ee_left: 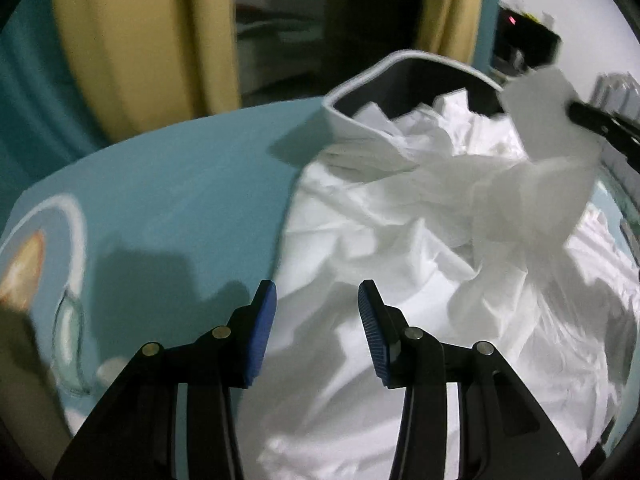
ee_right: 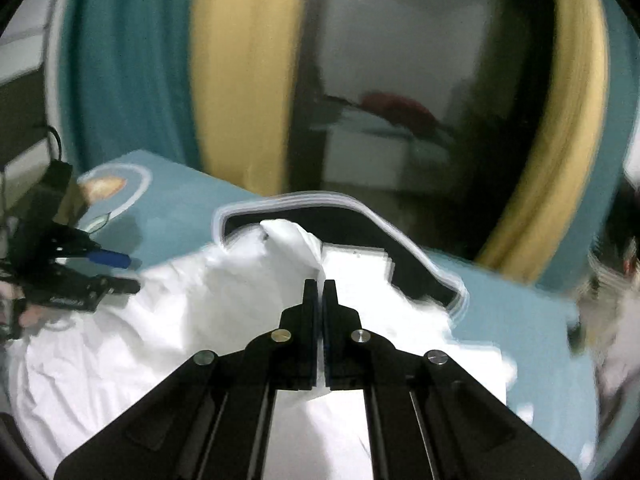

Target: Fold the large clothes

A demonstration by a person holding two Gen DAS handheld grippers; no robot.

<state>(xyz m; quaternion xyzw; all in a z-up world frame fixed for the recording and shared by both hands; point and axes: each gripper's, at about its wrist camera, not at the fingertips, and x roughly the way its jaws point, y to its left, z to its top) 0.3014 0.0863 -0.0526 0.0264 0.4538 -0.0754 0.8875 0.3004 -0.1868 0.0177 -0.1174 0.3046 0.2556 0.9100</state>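
Item one, far left: teal bed cover [ee_left: 192, 184], printed at its left edge with a pale ring and an orange patch [ee_left: 24, 268]; bare cover lies under my left claw's left finger, with a dark shadow on it. Item two: my left claw [ee_left: 317, 300], blue pads [ee_left: 262, 332] standing apart, nothing between them, hanging just over the near left edge of the cloth without touching it. Item three, centre: the large white garment [ee_left: 400, 240], crumpled in a heap on the bed cover, spreading from the middle to the right and down to the near edge. Item four, behind the heap: a dark basket with a pale rim [ee_left: 404, 56], standing on the bed, part of the white cloth spilling out over its front lip. Item five, right: my right claw [ee_right: 319, 284], fingers together and clamped on a fold of the garment; from my left claw's camera that fold rises as a lifted peak at upper right, above the rest of the heap. Item six, backdrop: yellow and teal curtains [ee_right: 240, 80] around a dark opening, much blurred. From my right claw's camera the left claw shows at far left, over the cloth's left side.
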